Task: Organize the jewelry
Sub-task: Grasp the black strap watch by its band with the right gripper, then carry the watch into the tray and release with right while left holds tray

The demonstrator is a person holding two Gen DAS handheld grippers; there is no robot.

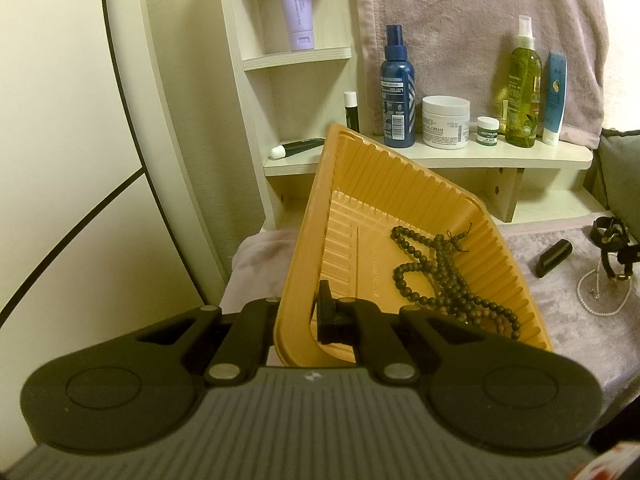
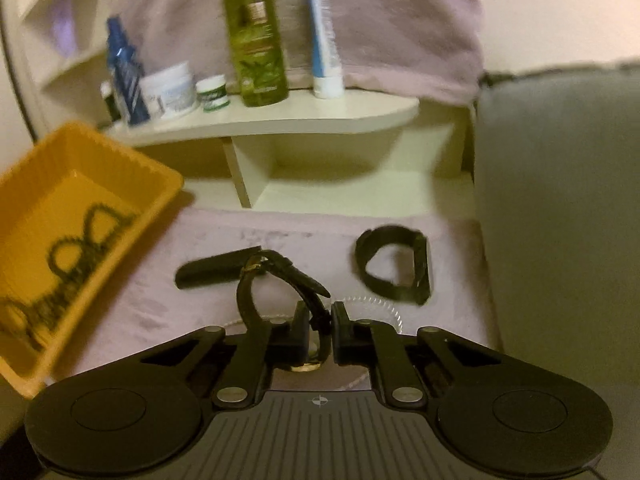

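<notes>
Left gripper (image 1: 298, 312) is clamped on the near rim of the orange tray (image 1: 360, 184), one finger outside the wall, the other inside; tray is tipped up, its far corner raised in front of the shelf (image 1: 500, 156). A string of dark beads (image 1: 436, 272) is piled inside the tray against its lower right wall. Right gripper (image 2: 320, 320) has its jaws pinched on the dark strap of a watch (image 2: 280, 280) with a gold buckle; strap loops up and away from the fingers over the pink cloth (image 2: 160, 300) that covers the surface. Under and just behind the right gripper a thin pearl chain (image 2: 384, 306) lies on the cloth, partly hidden. Beside the watch, toward the tray, lies a small black bar-shaped item (image 2: 212, 270), touching or nearly touching the strap; cannot tell which. Toward the right edge of the cloth sits a black band (image 2: 394, 266), closed in a loop, well apart from the gripper. On the shelf behind: blue spray bottle (image 1: 397, 88), white cream jar (image 1: 445, 121), small green-labelled pot (image 1: 488, 130), green spray bottle (image 1: 523, 88), white and blue tube (image 1: 555, 96). Right wrist view is blurred, so the bead detail there is unreadable.
</notes>
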